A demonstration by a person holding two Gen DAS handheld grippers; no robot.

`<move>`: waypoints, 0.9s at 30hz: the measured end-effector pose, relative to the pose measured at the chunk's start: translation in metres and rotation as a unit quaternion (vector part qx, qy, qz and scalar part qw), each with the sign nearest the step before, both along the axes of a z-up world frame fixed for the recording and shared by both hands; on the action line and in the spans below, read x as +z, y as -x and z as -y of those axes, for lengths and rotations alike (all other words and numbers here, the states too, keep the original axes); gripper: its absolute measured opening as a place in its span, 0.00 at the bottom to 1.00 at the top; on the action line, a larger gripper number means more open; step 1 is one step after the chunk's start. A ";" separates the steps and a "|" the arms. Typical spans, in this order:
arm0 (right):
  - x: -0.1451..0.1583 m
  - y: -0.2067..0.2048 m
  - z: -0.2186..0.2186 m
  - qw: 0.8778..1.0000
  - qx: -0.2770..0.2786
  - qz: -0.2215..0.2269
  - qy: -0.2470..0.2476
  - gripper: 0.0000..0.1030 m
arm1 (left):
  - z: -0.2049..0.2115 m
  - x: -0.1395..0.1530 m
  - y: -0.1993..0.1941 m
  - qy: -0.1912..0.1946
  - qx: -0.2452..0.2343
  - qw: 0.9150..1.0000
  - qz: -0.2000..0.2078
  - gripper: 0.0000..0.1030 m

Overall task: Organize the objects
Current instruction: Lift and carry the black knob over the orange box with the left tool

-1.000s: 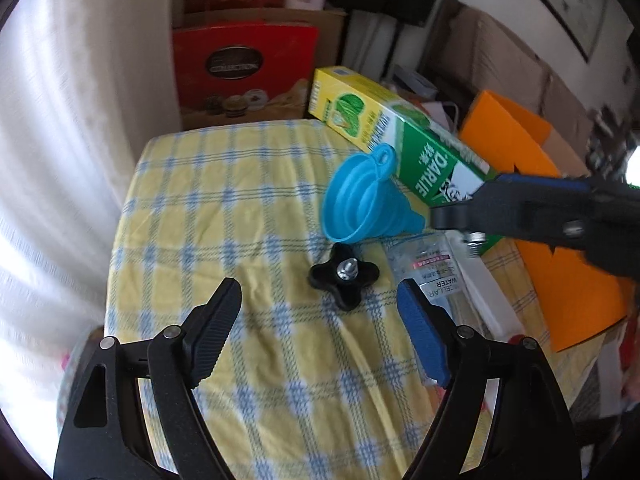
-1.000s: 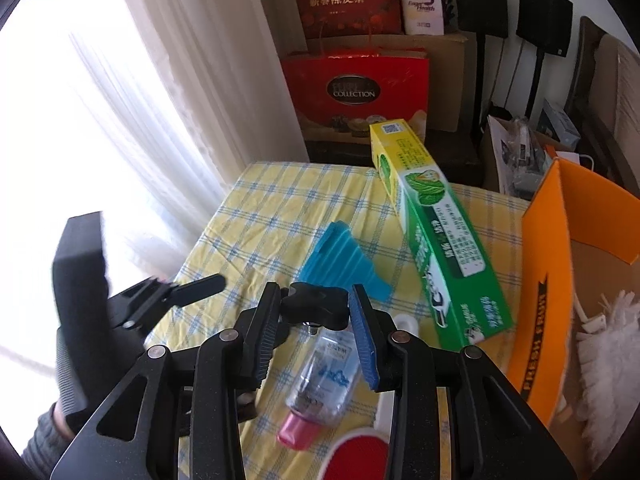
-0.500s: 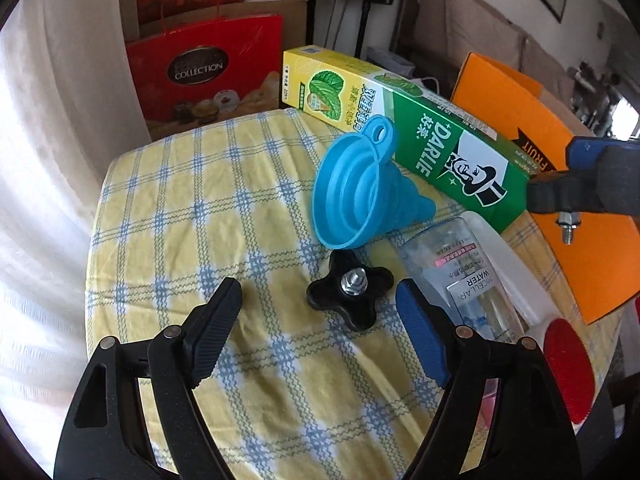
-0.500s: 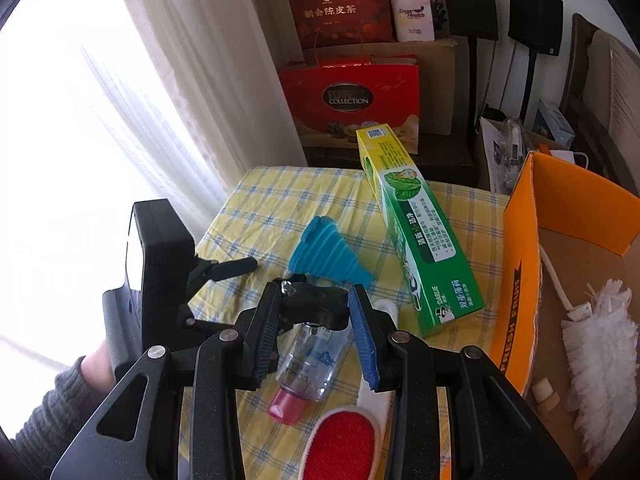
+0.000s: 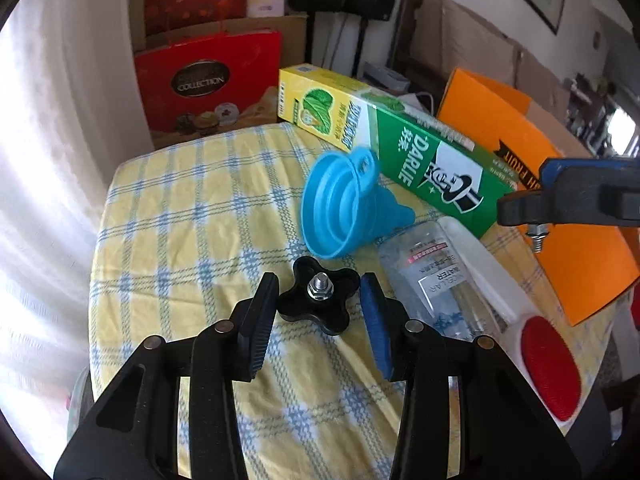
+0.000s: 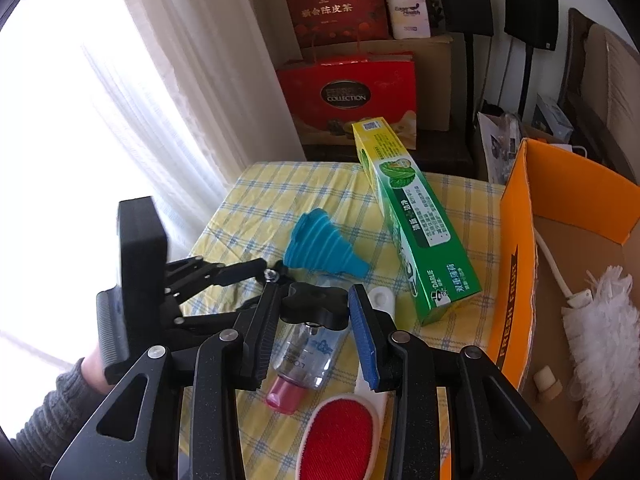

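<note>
A black star knob (image 5: 319, 300) with a steel bolt lies on the yellow checked tablecloth (image 5: 192, 216). My left gripper (image 5: 319, 296) is closed around it, both pads at its sides. My right gripper (image 6: 314, 312) is shut on a second black star knob (image 6: 316, 307) and holds it above the table; it shows at the right edge of the left wrist view (image 5: 568, 204). A blue collapsible funnel (image 5: 340, 204), a clear bottle with a pink cap (image 6: 304, 356) and a green Darlie box (image 6: 416, 224) lie behind.
An open orange cardboard box (image 6: 516, 280) stands at the right with a white duster (image 6: 600, 344) inside. A red lint brush (image 6: 344, 436) lies at the table's near edge. Red gift bags (image 6: 348, 96) and a curtain stand behind the table.
My left gripper has moved forward and closed its jaws around the knob on the cloth. My right gripper has lifted its knob up and back, toward the right.
</note>
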State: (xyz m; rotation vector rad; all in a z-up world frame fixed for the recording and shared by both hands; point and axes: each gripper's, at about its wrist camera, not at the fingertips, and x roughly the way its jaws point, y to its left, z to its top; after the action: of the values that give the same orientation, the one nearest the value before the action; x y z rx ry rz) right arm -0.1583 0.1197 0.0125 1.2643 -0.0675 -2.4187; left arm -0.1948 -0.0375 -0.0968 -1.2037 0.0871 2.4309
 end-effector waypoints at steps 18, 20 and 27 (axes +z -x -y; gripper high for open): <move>0.027 -0.022 -0.037 0.999 -0.035 -0.035 -0.001 0.35 | -0.018 0.083 -0.042 -0.035 0.055 0.997 -0.030 0.38; 0.031 -0.026 -0.043 0.998 -0.041 -0.041 -0.004 0.34 | -0.023 0.088 -0.043 -0.036 0.060 0.997 -0.026 0.38; 0.041 -0.042 -0.064 0.995 -0.067 -0.070 -0.019 0.35 | -0.043 0.104 -0.050 -0.045 0.066 0.996 -0.026 0.38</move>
State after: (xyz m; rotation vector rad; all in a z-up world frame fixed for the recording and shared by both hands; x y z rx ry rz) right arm -0.1160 0.1832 0.0537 1.1346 -0.0676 -2.6282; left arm -0.1444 0.0053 0.0071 -1.1398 -0.0884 2.5506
